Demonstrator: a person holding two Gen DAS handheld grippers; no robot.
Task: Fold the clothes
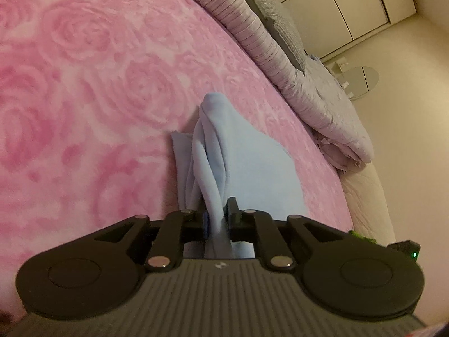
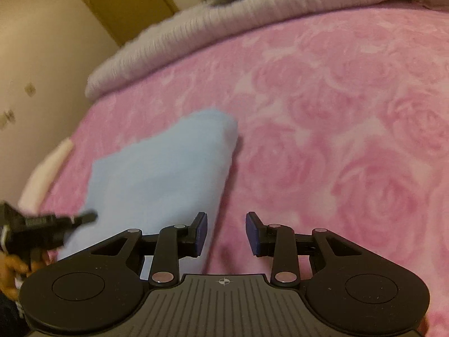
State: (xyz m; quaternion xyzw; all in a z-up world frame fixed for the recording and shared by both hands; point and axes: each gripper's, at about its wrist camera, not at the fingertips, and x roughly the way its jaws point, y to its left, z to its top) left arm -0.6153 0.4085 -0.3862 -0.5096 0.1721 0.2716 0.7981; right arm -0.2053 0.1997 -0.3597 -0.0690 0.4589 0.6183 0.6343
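A light blue cloth [image 1: 241, 165] lies folded on the pink rose-patterned blanket [image 1: 84, 84]. My left gripper [image 1: 218, 215] is shut on a bunched, twisted fold of the cloth, which rises from the bed into the jaws. In the right wrist view the cloth [image 2: 162, 174] shows as a flat folded slab. My right gripper [image 2: 227, 233] stands open just right of its near edge, with only blanket between the blue pads. The left gripper [image 2: 84, 219], blurred and held by a hand, sits at the cloth's near left corner.
A rolled lilac striped quilt [image 1: 280, 56] and a grey pillow [image 1: 275, 19] lie along the far edge of the bed. The mattress edge [image 1: 370, 205], pale floor and wardrobe doors [image 1: 350, 2] lie beyond. A wide stretch of blanket [image 2: 350, 140] runs right of the cloth.
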